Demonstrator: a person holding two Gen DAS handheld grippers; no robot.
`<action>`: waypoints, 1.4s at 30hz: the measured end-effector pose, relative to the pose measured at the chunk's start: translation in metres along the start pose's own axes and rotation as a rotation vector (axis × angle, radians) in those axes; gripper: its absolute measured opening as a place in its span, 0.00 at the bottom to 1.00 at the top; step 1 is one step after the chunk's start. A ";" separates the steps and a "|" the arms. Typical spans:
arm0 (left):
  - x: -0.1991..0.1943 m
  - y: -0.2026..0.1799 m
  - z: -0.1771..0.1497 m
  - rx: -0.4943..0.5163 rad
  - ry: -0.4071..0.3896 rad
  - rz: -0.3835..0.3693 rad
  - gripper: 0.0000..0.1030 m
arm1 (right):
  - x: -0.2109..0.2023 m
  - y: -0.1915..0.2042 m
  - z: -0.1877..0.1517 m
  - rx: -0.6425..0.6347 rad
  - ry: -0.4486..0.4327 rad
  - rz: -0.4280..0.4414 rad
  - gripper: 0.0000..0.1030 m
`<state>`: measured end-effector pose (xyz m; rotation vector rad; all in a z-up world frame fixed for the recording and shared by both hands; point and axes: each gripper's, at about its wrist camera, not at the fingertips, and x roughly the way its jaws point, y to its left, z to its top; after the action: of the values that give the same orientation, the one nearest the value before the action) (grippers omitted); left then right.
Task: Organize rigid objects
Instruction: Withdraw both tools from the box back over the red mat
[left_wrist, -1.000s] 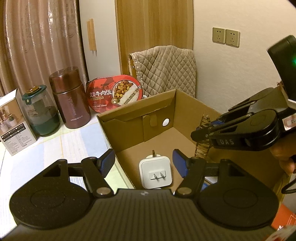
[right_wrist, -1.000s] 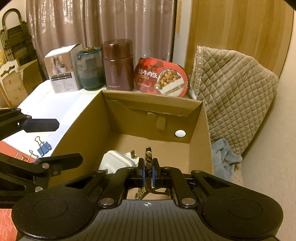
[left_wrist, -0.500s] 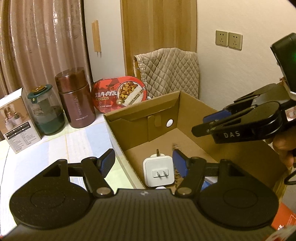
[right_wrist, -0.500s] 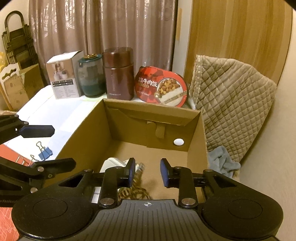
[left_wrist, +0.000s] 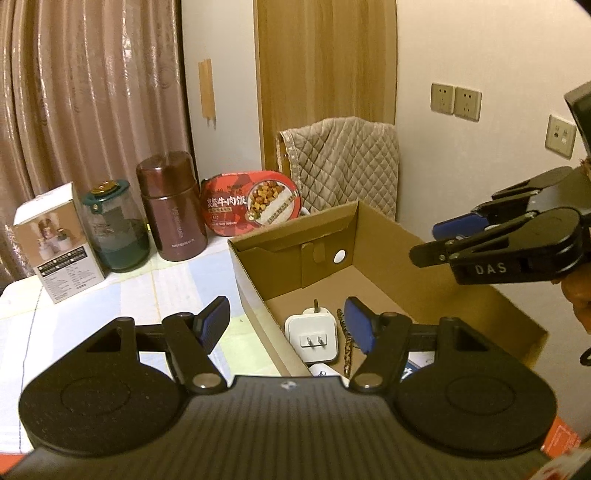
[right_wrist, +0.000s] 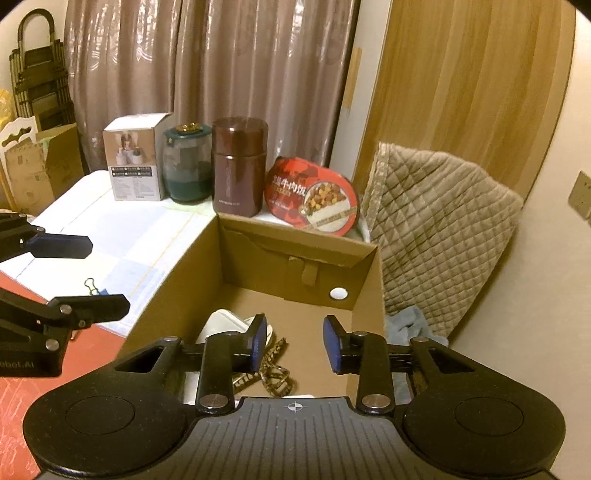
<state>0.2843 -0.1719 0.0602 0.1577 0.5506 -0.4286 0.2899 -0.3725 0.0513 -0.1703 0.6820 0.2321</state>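
An open cardboard box (left_wrist: 406, 236) (right_wrist: 173, 273) stands on the table. Inside lie a white plug adapter (left_wrist: 312, 338) (right_wrist: 223, 325) and a leopard-pattern hair clip (right_wrist: 275, 376) (left_wrist: 347, 347). My left gripper (left_wrist: 286, 325) is open and empty, straddling the box's near-left wall. My right gripper (right_wrist: 293, 341) is open and empty above the box, over the hair clip; it also shows in the left wrist view (left_wrist: 439, 240). A blue binder clip (right_wrist: 96, 290) lies on the table left of the box.
At the back stand a white carton (left_wrist: 59, 243), a green-lidded glass jar (left_wrist: 114, 225), a brown thermos (left_wrist: 171, 210) and a red meal box (left_wrist: 253, 201). A quilted cloth (left_wrist: 343, 158) hangs behind. A red booklet (right_wrist: 55, 369) lies at the left.
My right gripper opened and let go of the hair clip, which now lies in the box. Both grippers have lifted and drawn back a little.
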 end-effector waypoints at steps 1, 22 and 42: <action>-0.006 0.000 0.001 -0.003 -0.005 0.001 0.62 | -0.006 0.002 0.001 -0.002 -0.005 -0.002 0.35; -0.144 0.035 -0.024 -0.102 -0.077 0.064 0.73 | -0.128 0.069 -0.018 -0.016 -0.114 0.006 0.72; -0.204 0.134 -0.102 -0.240 -0.054 0.306 0.96 | -0.128 0.152 -0.037 0.040 -0.164 0.168 0.76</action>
<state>0.1383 0.0469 0.0885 -0.0010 0.5104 -0.0672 0.1310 -0.2545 0.0929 -0.0545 0.5375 0.3890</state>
